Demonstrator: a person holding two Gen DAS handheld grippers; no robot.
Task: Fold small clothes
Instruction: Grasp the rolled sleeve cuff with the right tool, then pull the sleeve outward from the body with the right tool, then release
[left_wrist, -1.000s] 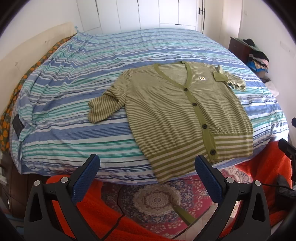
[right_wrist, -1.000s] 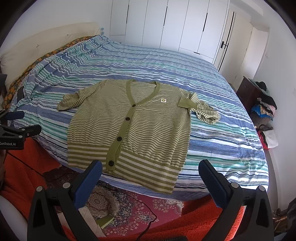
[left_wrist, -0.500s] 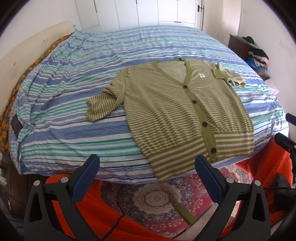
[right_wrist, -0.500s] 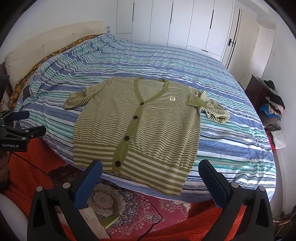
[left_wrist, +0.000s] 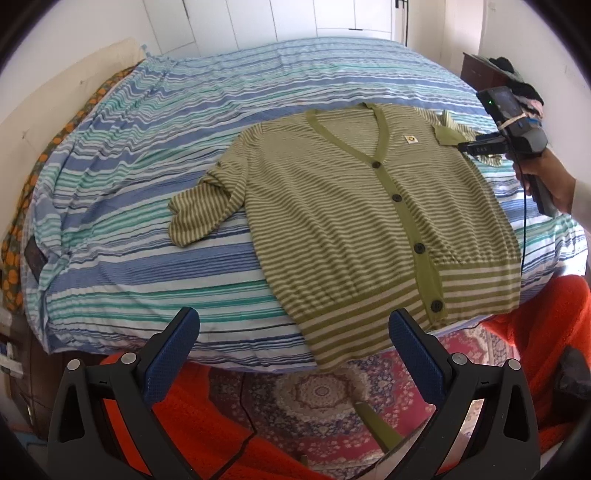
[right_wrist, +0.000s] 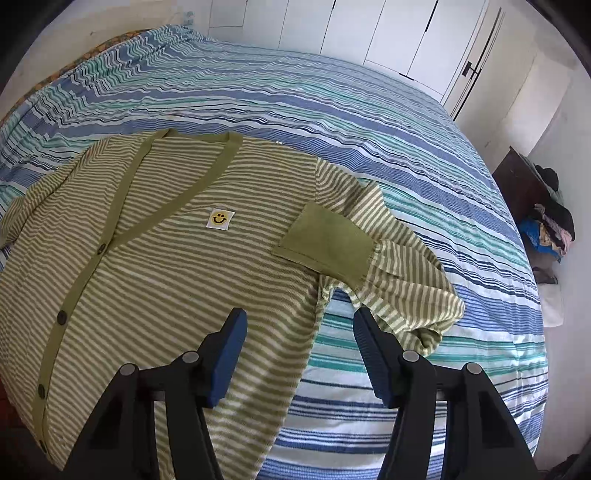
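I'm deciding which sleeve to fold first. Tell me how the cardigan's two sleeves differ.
The right-hand sleeve is doubled back, its plain green cuff lying on the chest. The left-hand sleeve angles outward on the bedspread, no plain cuff showing. Both are green-and-cream striped and rumpled.

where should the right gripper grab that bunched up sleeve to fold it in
Take the sleeve by its plain green cuff, which lies flat on the cardigan. Come from above with the open right gripper, pinching the cuff's free edge.

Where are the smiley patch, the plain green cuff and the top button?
Yellow smiley-face patch (right_wrist: 221, 218), right wrist view, its centre.
Plain green sleeve cuff (right_wrist: 325, 245), right wrist view, mid-panel.
Top dark button (left_wrist: 376, 164), left wrist view, its face.
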